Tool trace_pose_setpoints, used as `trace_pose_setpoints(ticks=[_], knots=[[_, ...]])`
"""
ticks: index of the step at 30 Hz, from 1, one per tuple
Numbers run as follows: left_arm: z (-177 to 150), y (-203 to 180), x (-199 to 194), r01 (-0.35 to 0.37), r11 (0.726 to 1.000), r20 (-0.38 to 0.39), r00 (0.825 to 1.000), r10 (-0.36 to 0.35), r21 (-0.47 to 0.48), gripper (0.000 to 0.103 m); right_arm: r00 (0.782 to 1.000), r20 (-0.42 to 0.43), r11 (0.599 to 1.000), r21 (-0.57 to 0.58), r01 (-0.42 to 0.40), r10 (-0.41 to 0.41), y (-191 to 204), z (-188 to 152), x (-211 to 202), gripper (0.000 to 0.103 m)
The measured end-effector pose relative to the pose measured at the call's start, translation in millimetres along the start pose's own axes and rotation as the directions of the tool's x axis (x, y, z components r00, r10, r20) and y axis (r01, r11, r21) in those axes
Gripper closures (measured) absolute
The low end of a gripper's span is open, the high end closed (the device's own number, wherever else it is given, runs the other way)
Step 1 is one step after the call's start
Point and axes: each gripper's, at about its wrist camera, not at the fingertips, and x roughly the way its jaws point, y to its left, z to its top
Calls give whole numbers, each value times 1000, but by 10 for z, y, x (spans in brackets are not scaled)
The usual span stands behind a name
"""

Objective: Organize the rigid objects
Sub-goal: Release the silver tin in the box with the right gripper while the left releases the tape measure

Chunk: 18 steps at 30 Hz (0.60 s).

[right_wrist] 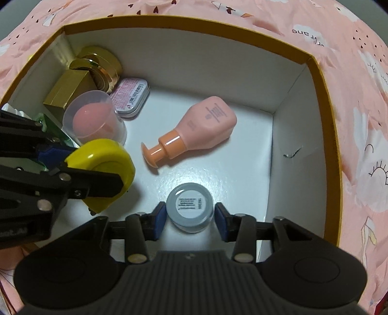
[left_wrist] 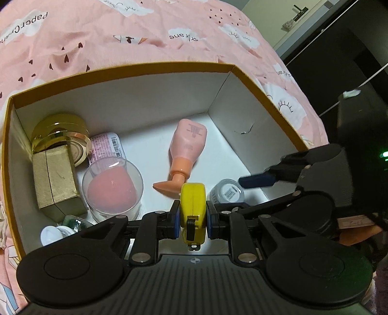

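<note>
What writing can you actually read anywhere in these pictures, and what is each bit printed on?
"PaperCrane", upside down, on the pink bedsheet.
"182300", sideways, on the small grey jar; its other label lines are too small to read.
Pink tin: barcode and dense text, unreadable.
Peach pump bottle: fine print, too small to read.
Yellow tape measure in the left gripper, gold box and clear sponge case: no visible text.

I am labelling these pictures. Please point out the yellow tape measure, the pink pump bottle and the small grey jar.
yellow tape measure [left_wrist: 193, 204]: left wrist view, front edge of its case.
pink pump bottle [right_wrist: 208, 126]: right wrist view, middle of its body.
small grey jar [right_wrist: 189, 206]: right wrist view, its white label.
</note>
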Motion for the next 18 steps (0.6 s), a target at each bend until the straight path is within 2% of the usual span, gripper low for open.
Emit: trace_pose_setpoints(ticks=[1,8,14,18], knots=[[3,0,17,-4,1000,-6,1000,4,2,81,1000,6,1000,-4,9,-8,0,6,-8,50],[28,1,91,-34,999,-35,999,34,-5,81,998,48,999,-24,46,-45,-20,4,-143,43],[32,38,143,-50,998,-83,995,47,-29,81,997,57,998,-25,52,-51,-3,-28,-168,43],[23,35,148,-64,998,-89,994,62,-25,80,996,65,997,-35,68,-65,26,-35,-174,42]])
